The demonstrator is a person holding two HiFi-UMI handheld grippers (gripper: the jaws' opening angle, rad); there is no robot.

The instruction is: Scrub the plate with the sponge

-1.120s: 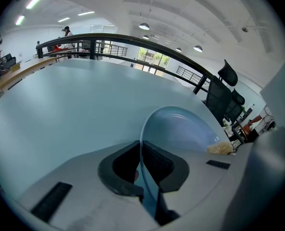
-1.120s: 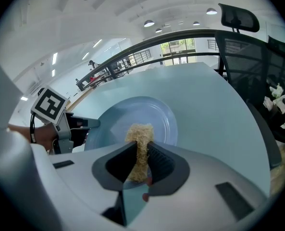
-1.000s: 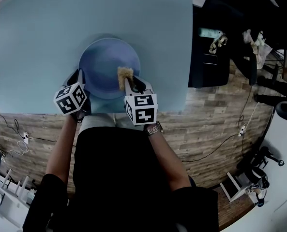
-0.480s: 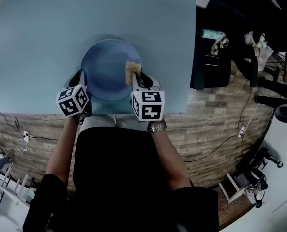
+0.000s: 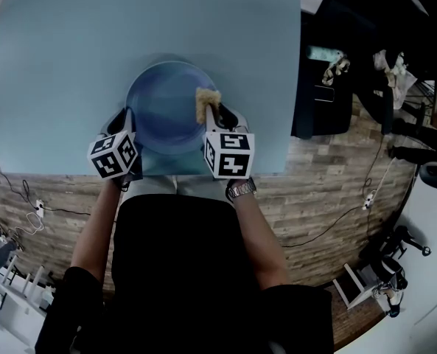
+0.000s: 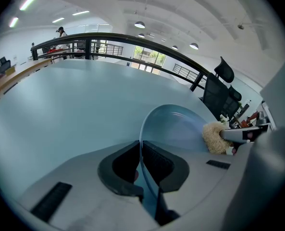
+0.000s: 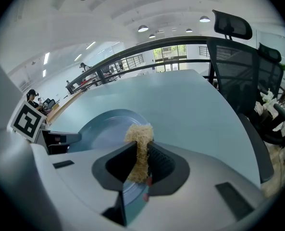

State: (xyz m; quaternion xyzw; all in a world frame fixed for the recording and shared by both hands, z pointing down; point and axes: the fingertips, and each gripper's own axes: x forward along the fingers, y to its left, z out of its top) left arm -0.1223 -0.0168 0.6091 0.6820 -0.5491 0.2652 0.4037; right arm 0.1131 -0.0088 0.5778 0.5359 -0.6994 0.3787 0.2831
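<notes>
A round blue plate (image 5: 166, 102) lies on the pale blue table (image 5: 71, 57) near its front edge. My left gripper (image 5: 124, 116) is shut on the plate's left rim (image 6: 143, 129), which runs between its jaws. My right gripper (image 5: 211, 113) is shut on a tan, fibrous sponge (image 5: 205, 103) and holds it against the right side of the plate. In the right gripper view the sponge (image 7: 140, 148) sticks up between the jaws over the plate (image 7: 108, 126). In the left gripper view the sponge (image 6: 213, 136) shows at the plate's far edge.
A black office chair (image 7: 238, 66) stands off the table's right side, and dark desks with clutter (image 5: 329, 65) fill the right of the head view. The table's front edge (image 5: 152, 169) runs just below both grippers. Wooden floor (image 5: 329, 190) lies beyond.
My right gripper has carried the sponge from the plate's middle toward its right rim, sliding a little farther from me. The left gripper has stayed clamped on the plate.
</notes>
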